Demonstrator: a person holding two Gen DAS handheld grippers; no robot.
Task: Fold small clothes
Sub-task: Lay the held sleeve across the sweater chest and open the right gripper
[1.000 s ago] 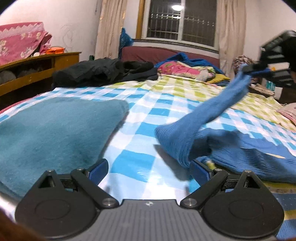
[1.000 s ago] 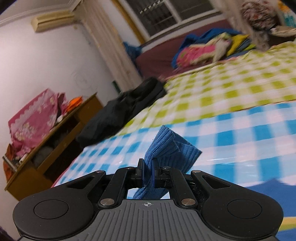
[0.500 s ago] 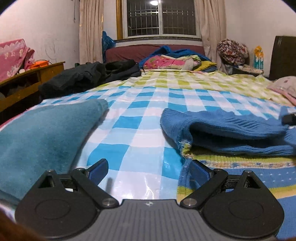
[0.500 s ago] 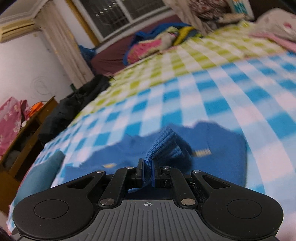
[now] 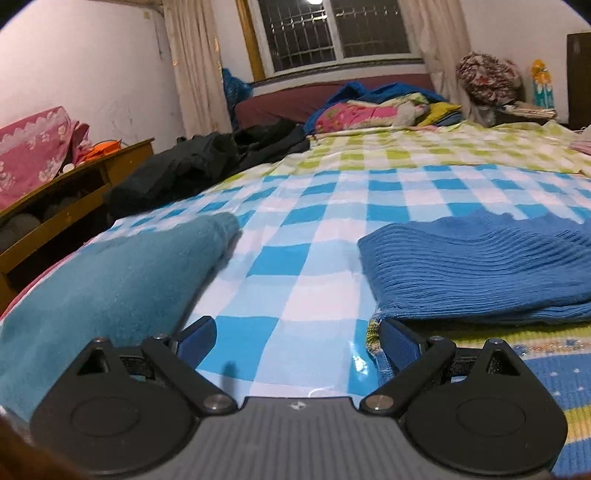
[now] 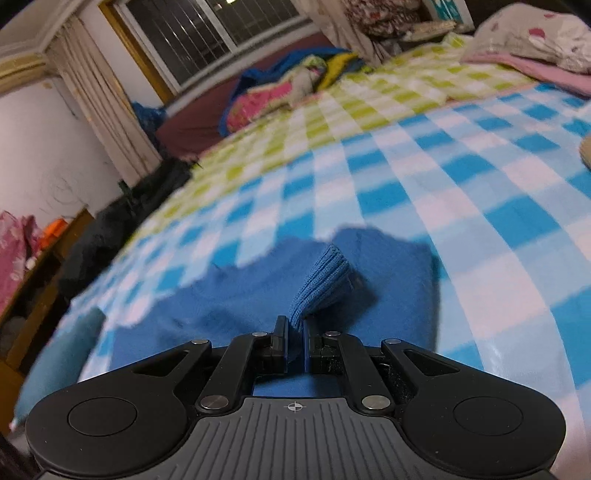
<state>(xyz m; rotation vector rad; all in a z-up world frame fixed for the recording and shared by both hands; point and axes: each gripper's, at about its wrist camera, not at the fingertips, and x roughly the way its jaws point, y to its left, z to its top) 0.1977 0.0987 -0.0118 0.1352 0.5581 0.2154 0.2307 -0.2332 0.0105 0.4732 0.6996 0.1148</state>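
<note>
Right view blurred across the checked bed sheet (image 6: 424, 177); far clutter hard to make out. Blue knit sweater (image 5: 476, 266) lying flat on the bed, cut off at the frame's right edge. Right gripper (image 6: 294, 341): jaws narrow and opening, with a ribbed fold of the sweater between them. Left gripper (image 5: 297, 338): jaws wide, holding nothing, low over the sheet. Teal cloth (image 5: 99, 291) beside it. Dark clothing (image 5: 199, 162), barred window (image 5: 332, 33) beyond.
</note>
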